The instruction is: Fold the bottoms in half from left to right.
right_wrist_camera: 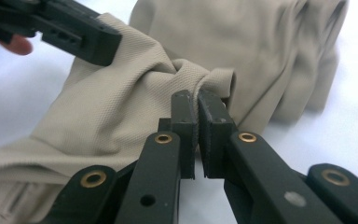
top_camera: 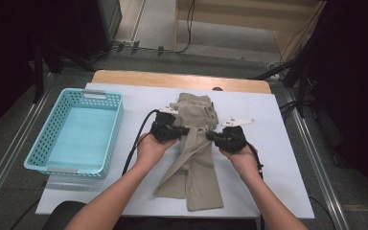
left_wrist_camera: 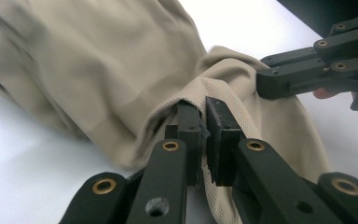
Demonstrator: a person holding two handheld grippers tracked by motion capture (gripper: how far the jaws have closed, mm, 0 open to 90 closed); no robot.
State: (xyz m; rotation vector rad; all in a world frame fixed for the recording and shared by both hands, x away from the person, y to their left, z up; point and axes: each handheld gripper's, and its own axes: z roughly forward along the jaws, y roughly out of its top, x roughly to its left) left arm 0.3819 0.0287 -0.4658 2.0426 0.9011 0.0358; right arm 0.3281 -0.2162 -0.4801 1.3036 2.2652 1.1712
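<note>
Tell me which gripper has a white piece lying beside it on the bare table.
The right gripper: its white piece lies on bare table. The left gripper's white piece lies against the trousers.

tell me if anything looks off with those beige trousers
The beige trousers are bunched at mid-length, pinched by the left tongs and the right tongs; the upper part lies crumpled. The blue basket sits straight.

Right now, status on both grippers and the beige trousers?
Left gripper shut on the beige trousers, right gripper shut on their opposite edge. Cloth bunched between them, mid-table. Blue basket off to the left, nothing blocking.
</note>
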